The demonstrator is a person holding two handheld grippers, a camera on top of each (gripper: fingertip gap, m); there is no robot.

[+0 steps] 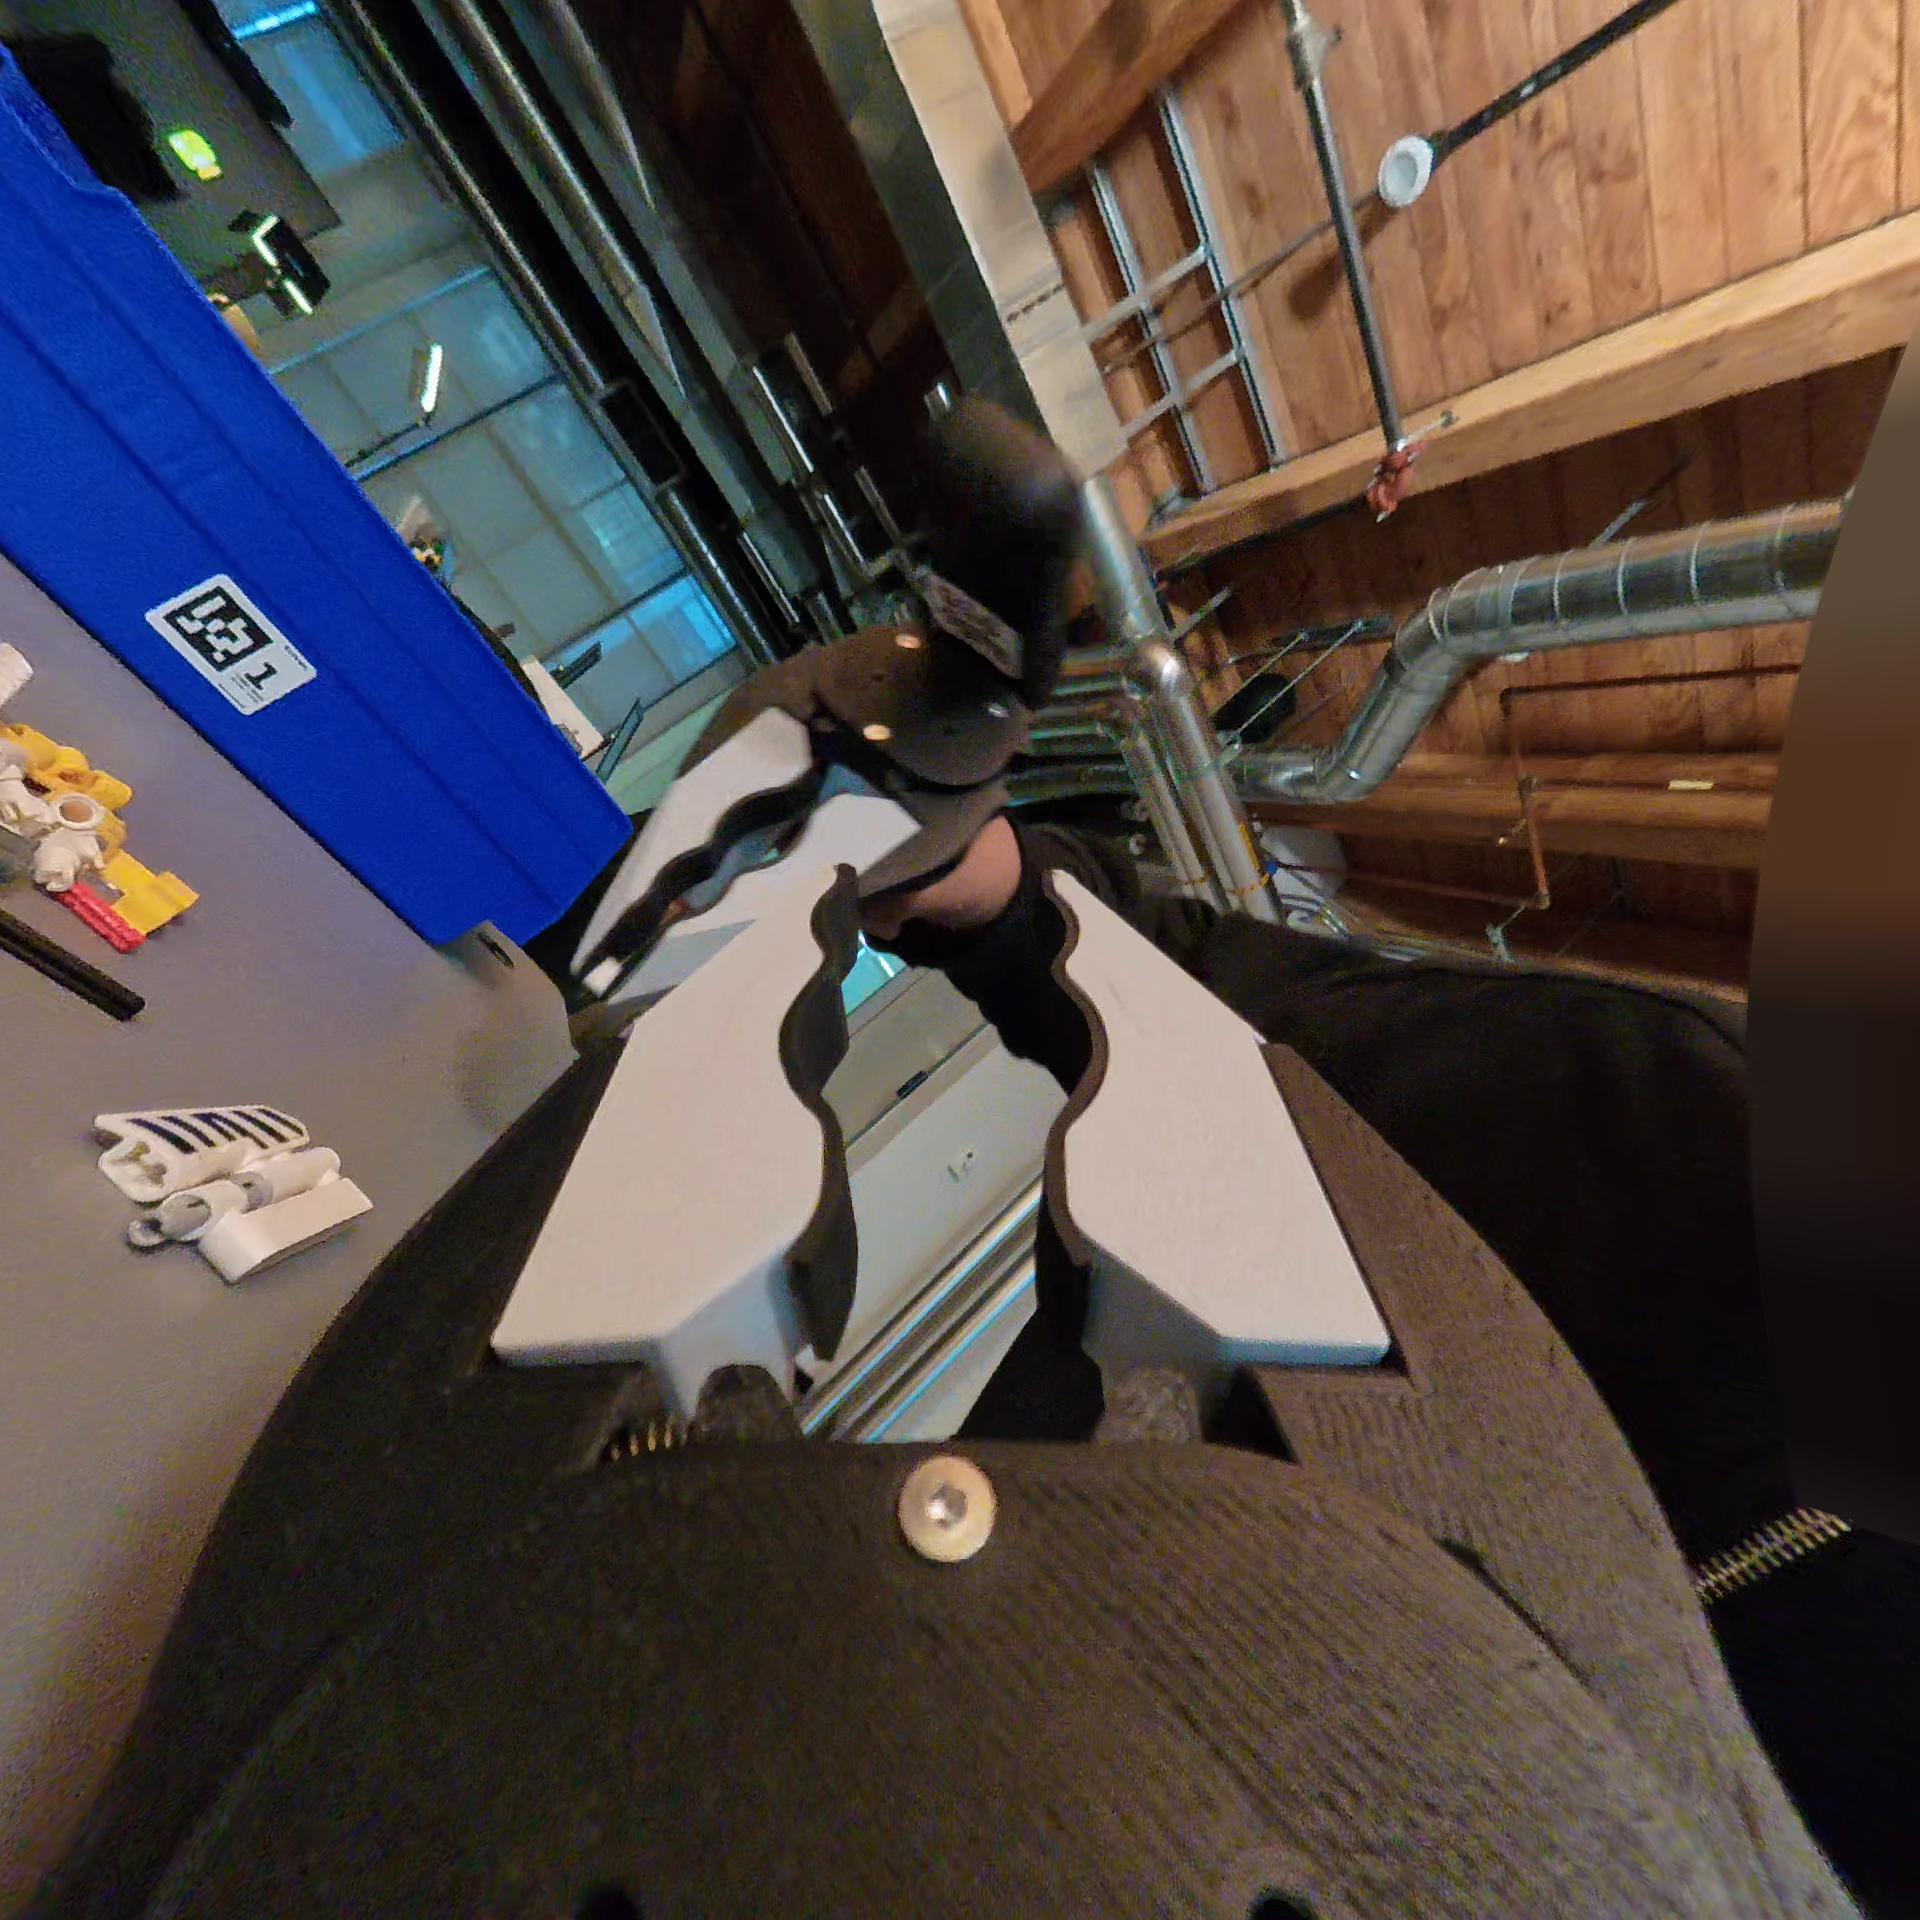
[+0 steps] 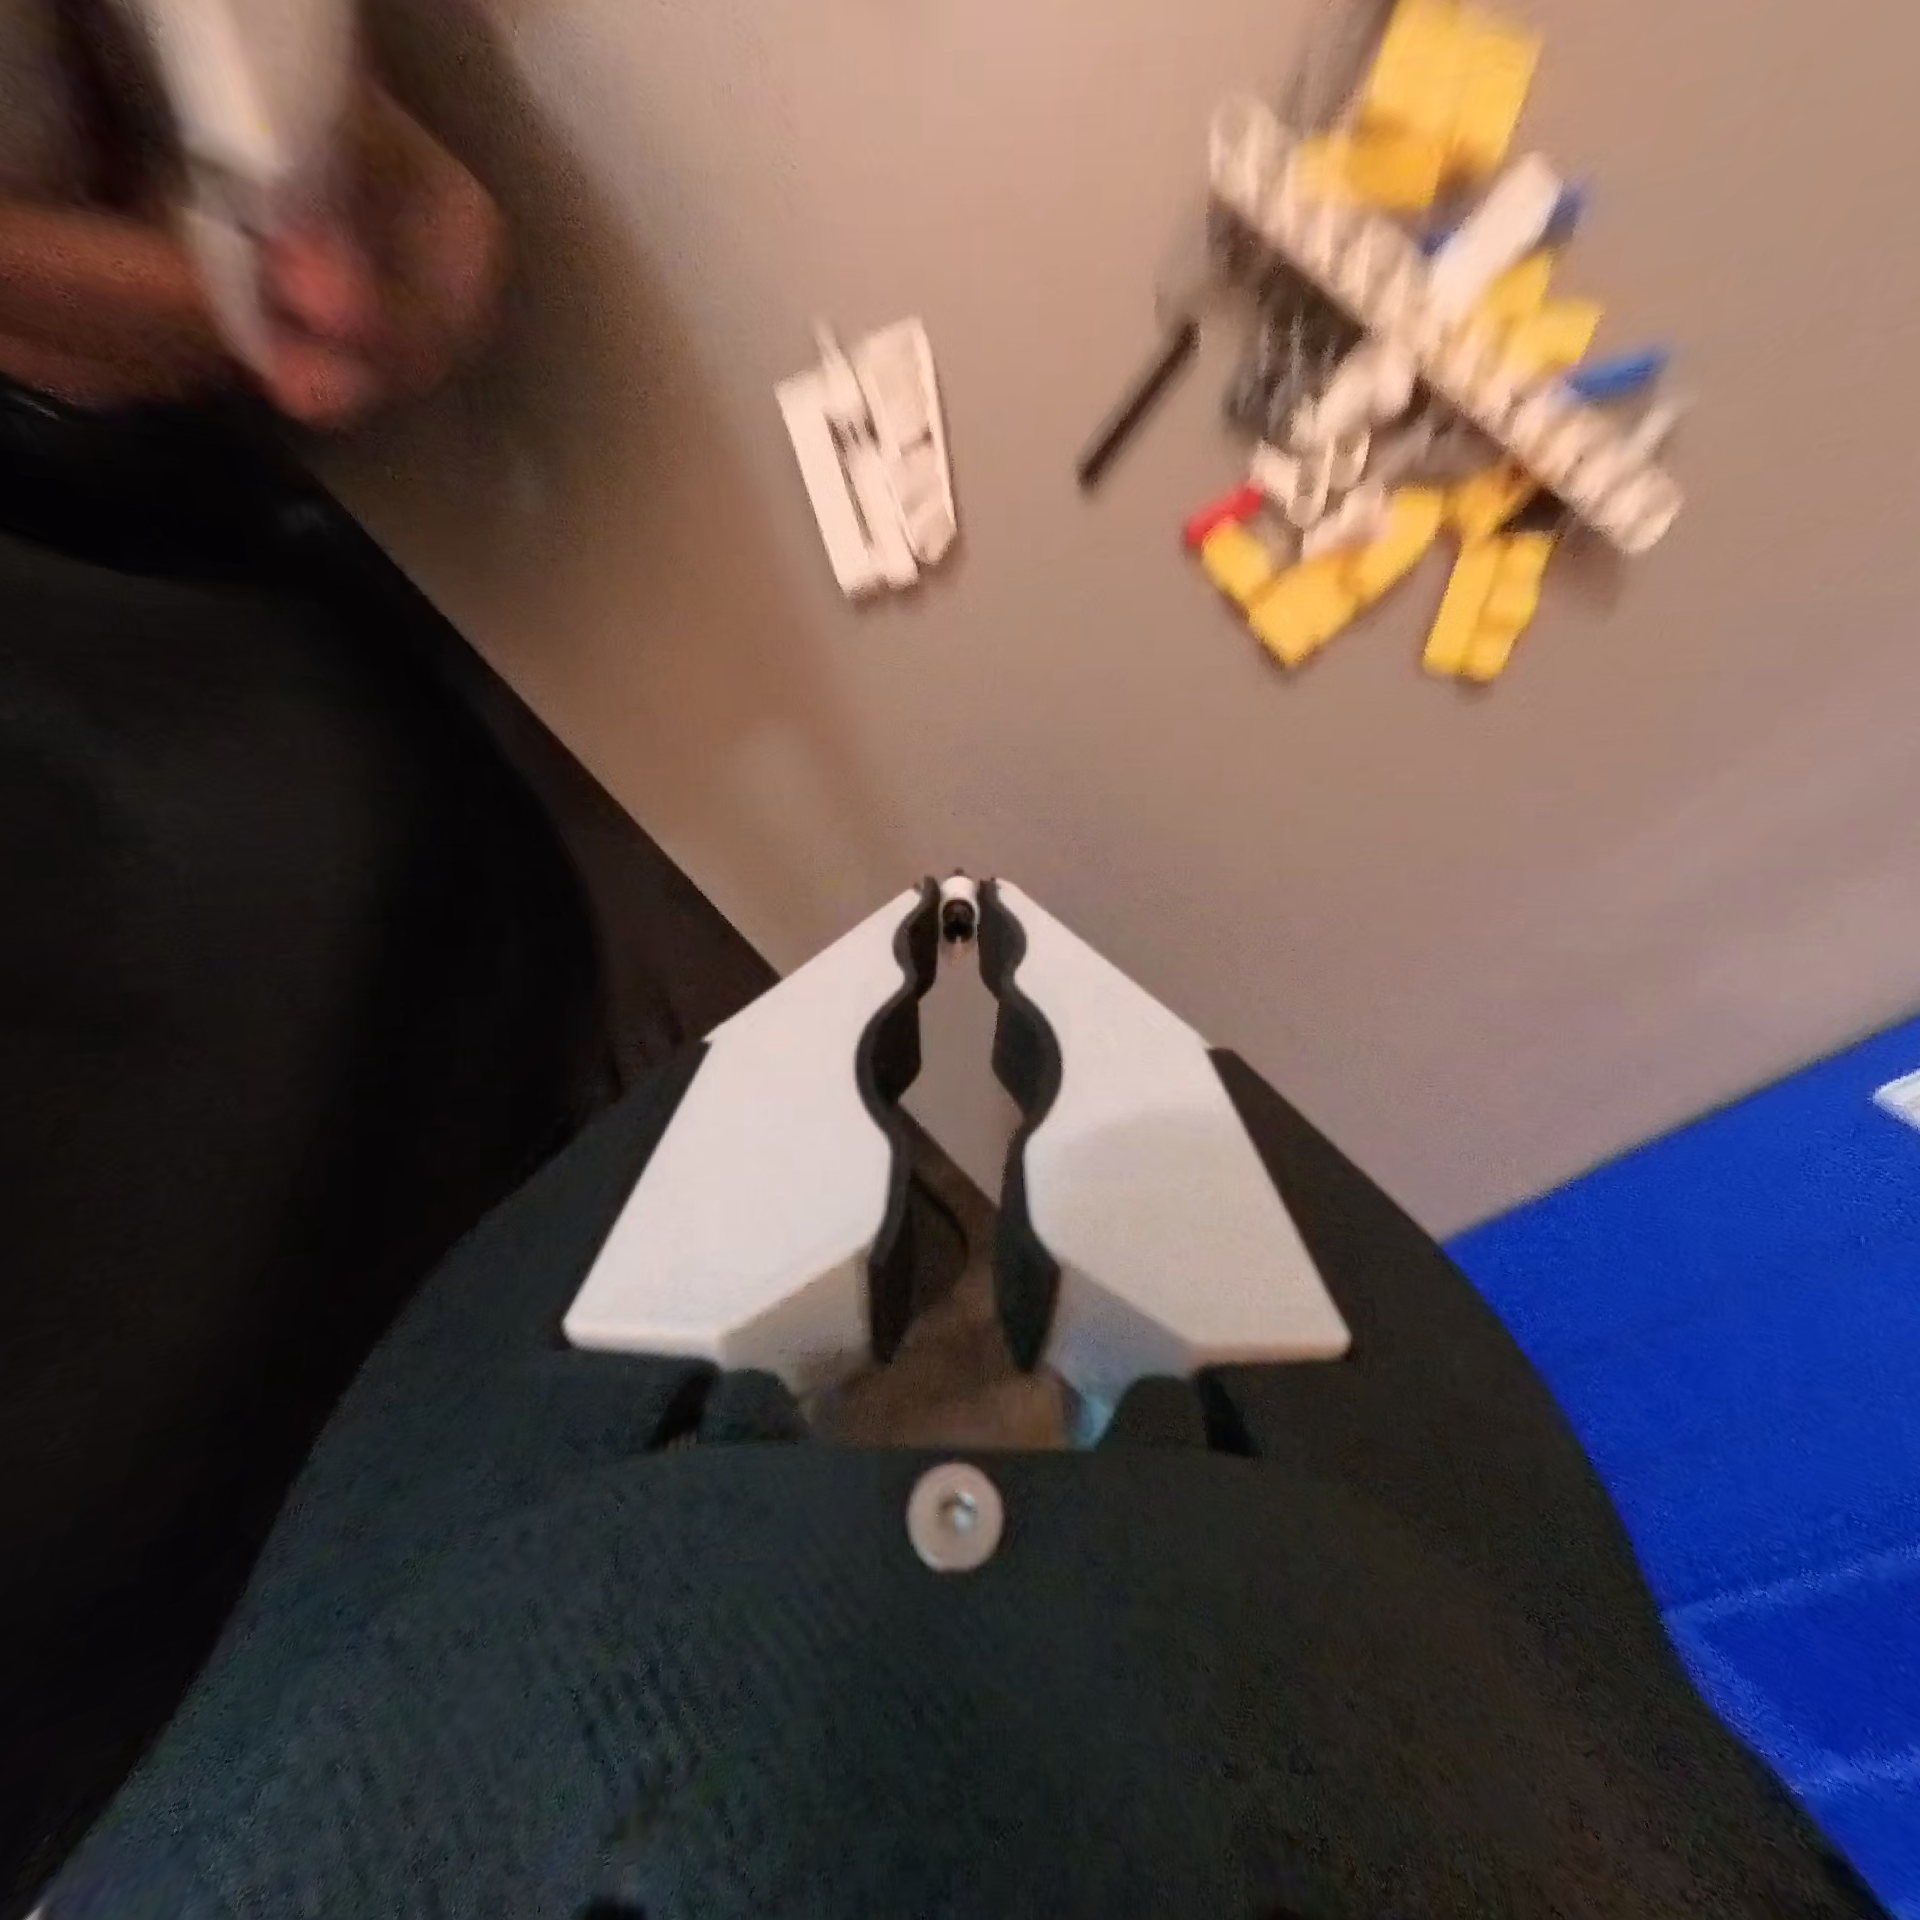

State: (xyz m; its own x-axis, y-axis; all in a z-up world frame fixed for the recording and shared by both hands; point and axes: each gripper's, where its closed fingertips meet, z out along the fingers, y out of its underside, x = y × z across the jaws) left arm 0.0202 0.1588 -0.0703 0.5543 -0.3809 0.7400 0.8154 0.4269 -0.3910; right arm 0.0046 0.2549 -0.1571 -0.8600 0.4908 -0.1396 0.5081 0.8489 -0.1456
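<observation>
A tiny white cylindrical plastic piece point(image 2: 957, 906) is pinched at the right gripper point(image 2: 958, 902) tips. The left gripper point(image 1: 951, 894) is spread, bare. A white black-patterned label point(image 1: 231, 644) is borne by the blue plastic bin point(image 1: 260, 499) at ten o'clock.

Matt grey table point(image 2: 1143, 831) – glossy blue plastic bin point(image 1: 260, 499).

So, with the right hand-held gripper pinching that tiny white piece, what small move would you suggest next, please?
Probably bring the right hand-held gripper toward the open left hand-held gripper. Its fingertips are pinched on a small white piece above bare table, while the left one holds nothing. Going slowly seems wise, since so small a piece could slip.
</observation>
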